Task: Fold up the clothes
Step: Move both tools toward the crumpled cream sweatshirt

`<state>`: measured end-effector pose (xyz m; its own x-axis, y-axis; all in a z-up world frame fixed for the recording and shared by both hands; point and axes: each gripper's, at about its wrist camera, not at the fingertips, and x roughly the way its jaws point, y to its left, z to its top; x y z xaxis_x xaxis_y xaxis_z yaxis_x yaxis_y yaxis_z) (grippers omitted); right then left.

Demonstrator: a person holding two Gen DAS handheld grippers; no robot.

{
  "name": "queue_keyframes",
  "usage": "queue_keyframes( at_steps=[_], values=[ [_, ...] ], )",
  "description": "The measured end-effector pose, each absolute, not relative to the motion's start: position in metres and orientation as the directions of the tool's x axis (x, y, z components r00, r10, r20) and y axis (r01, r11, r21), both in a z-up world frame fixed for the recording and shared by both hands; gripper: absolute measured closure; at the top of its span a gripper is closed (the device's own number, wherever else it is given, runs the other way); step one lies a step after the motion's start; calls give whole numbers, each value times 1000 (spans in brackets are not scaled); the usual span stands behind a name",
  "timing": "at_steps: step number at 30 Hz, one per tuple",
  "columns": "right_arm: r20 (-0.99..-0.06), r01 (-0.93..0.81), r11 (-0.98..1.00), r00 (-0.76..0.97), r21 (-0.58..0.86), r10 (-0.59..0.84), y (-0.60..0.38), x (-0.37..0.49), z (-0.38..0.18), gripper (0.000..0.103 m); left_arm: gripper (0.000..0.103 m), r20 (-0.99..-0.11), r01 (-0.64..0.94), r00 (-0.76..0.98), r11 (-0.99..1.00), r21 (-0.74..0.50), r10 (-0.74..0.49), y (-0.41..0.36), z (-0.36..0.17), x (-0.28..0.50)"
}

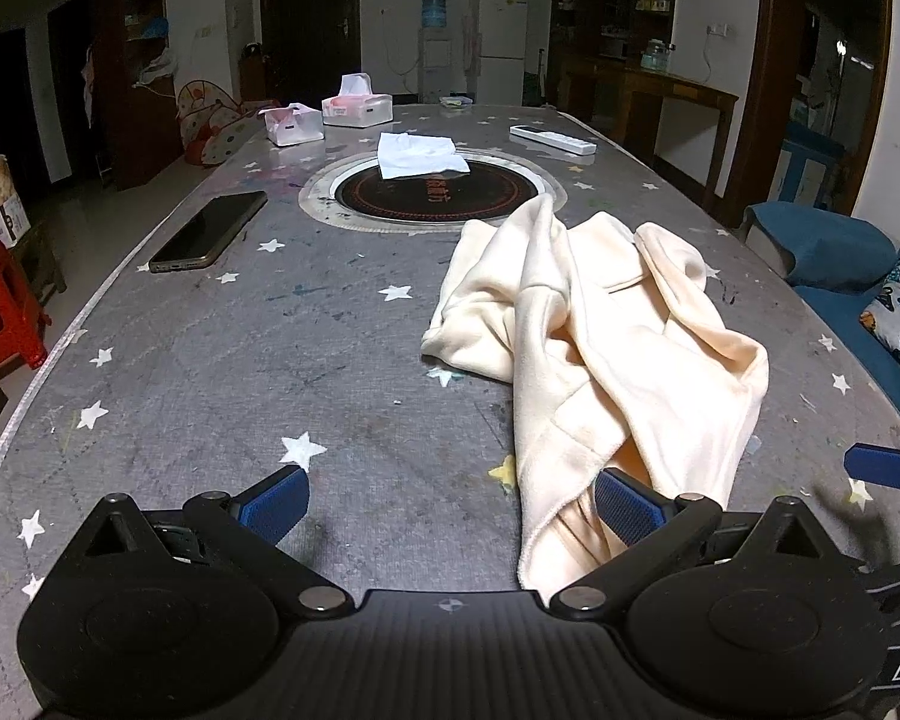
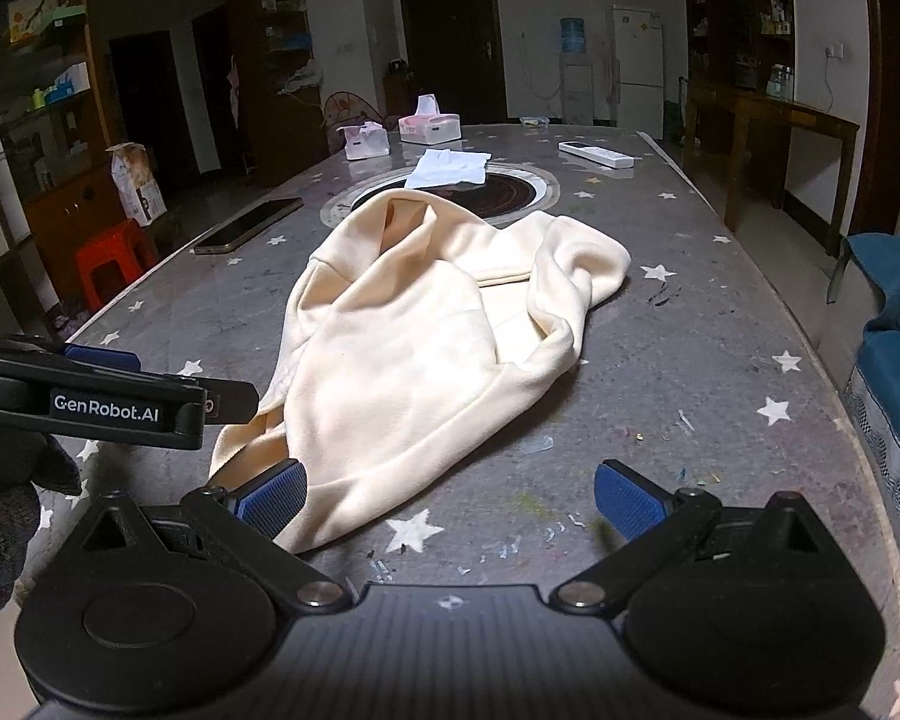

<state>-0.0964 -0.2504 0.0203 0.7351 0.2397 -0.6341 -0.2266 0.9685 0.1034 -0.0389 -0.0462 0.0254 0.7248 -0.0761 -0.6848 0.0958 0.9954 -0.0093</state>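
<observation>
Cream fleece garment (image 2: 426, 324) crumpled mid-table, both grippers wide apart, nothing held.

Lying on the grey star-print table cover (image 1: 210, 360), near edge, hem reaching my left gripper (image 1: 450, 510) and touching its right pad; right gripper (image 2: 450, 504) just beside it. Looks soft, light and limp, so it should drape and bunch. I'd pinch the near hem corners, not the heaped middle.

1. A home's dining and living room: a long table (image 1: 210, 360) with a star-patterned cover and a built-in hotpot burner (image 1: 432, 192).
2. A white fridge (image 1: 501, 42) and water dispenser (image 1: 435, 48) stand by the far wall.
3. Tissue boxes (image 1: 357, 108), a phone (image 1: 210, 231), a blue sofa (image 2: 897, 372) and a red stool (image 1: 0, 312) show daily living.
</observation>
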Motion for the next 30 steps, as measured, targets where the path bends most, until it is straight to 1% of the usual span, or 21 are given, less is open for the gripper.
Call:
queue_keyframes(
  at_steps=[30],
  values=[
    [-635,-225,969,736,98,235,-247,-98,21,0,0,-692,128,717,992,10,-85,-57,25,-42]
  ],
)
